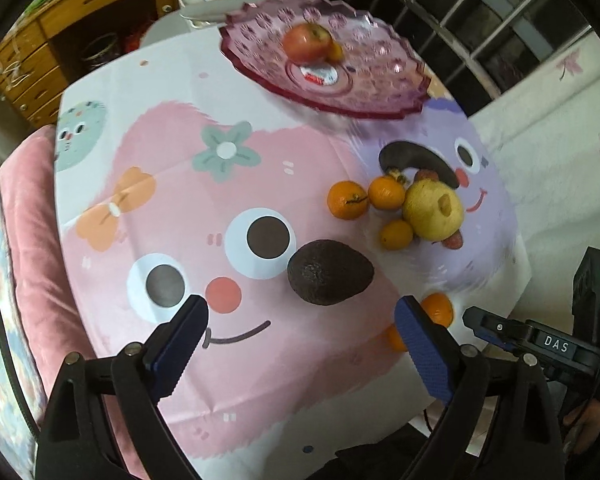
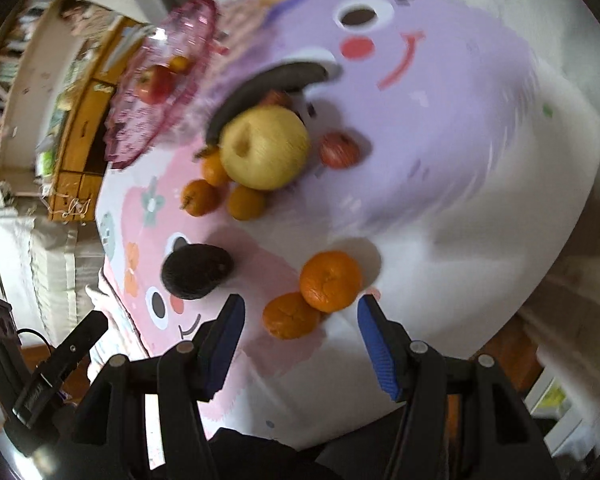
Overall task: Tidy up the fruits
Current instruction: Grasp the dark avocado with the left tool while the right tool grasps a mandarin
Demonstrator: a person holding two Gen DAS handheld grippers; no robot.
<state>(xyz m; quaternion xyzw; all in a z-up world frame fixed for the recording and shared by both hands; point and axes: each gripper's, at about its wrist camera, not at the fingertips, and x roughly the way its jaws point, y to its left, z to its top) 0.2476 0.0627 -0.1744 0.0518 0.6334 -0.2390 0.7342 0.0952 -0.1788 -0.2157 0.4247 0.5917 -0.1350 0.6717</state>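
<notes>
Left gripper (image 1: pixel 300 316) spread above avocado (image 1: pixel 330 272); right gripper (image 2: pixel 300 312) spread, empty, over two oranges (image 2: pixel 331 280). Risk: a nudged orange rolls off the near table edge.

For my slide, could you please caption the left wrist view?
Open left gripper above an avocado on the table.

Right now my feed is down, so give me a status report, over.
Left gripper open, above avocado. Right gripper open, over two oranges. Apple already in pink bowl. Nothing in the way.
</notes>
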